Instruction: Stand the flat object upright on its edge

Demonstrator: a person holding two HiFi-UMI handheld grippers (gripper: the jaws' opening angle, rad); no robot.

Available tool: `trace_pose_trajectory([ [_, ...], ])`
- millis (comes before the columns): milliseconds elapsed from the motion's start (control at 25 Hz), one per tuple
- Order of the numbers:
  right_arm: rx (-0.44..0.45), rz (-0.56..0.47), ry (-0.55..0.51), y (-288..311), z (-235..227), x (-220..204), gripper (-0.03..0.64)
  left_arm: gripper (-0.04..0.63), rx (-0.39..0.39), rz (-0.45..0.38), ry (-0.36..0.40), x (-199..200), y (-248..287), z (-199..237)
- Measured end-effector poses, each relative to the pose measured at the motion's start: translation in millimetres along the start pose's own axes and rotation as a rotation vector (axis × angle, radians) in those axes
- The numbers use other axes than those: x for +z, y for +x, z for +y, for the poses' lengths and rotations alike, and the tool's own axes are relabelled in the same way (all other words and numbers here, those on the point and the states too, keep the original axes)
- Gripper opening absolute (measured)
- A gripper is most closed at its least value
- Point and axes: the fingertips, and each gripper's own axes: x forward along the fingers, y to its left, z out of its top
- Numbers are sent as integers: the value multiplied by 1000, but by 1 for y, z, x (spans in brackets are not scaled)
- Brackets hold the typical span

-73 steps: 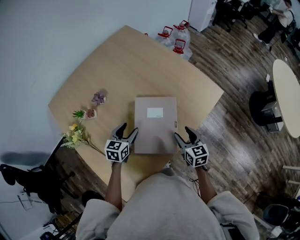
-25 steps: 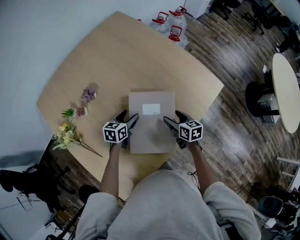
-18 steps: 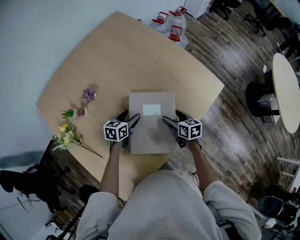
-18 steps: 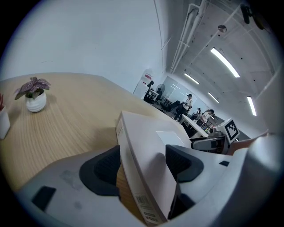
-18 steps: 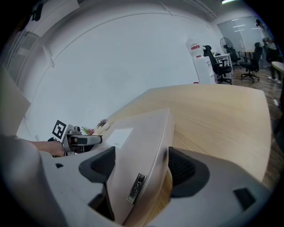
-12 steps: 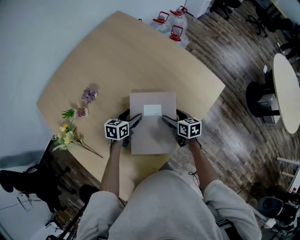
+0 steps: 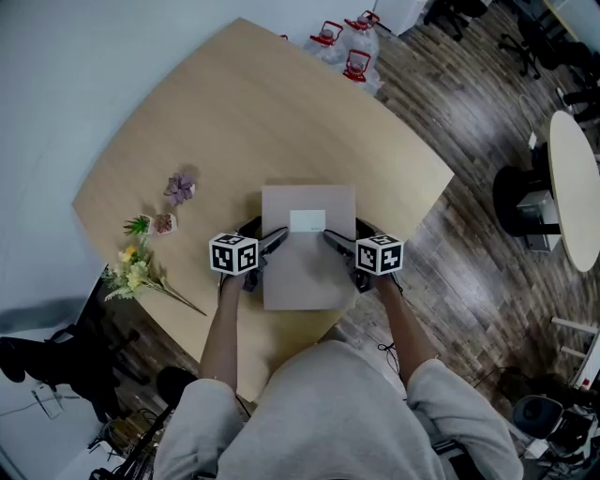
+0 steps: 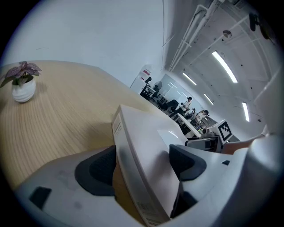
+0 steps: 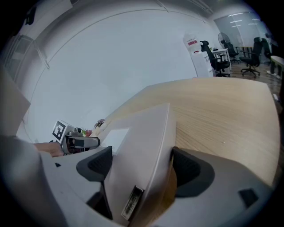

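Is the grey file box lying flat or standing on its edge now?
Flat: the file box lies on the table, labelled face up.

1. I am holding two tongs: the left tongs (image 7: 262, 234), whose jaws have just been opening with the box's edge between them, and the right tongs (image 7: 344, 232).
2. I am counting two marker cubes: the left cube (image 7: 233, 253) and the right cube (image 7: 380, 254).
3. I am seeing one flat box (image 7: 307, 267), bearing one white label (image 7: 307, 221).
4. I am counting two small pot plants: a purple-leaved plant (image 7: 178, 187) and a pinkish plant (image 7: 164, 224).
5. I am seeing one flower bunch (image 7: 136, 272).
6. I am counting three red-handled water jugs on the floor: first jug (image 7: 330, 39), second jug (image 7: 364, 26), third jug (image 7: 356, 69).
7. I am seeing two tables: my worktop (image 7: 253, 112) and a round table (image 7: 574, 187).
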Motion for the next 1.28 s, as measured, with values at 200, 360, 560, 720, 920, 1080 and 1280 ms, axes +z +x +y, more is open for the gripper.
trace_pose_trajectory([
  [200, 15, 14, 25, 3, -2, -1, 428, 350, -26, -14, -46, -1, 3, 1],
  [360, 20, 18, 39, 4, -3, -1, 431, 350, -41, -14, -66, -1, 6, 0],
  [560, 28, 23, 70, 7, -5, 0, 433, 350, -44, -14, -79, 1, 8, 1],
  [720, 17, 26, 89, 8, -7, 1, 437, 349, -32, -15, -85, 1, 8, 2],
  [920, 8, 21, 105, 9, -8, 2, 428, 348, -20, -14, -91, 2, 8, 2],
  [1080, 9, 12, 114, 7, -8, 0, 423, 348, -1, -13, -84, 0, 7, 0],
  [1280, -1, 4, 114, 6, -8, 2, 419, 348, 22, -19, -77, 0, 6, -2],
])
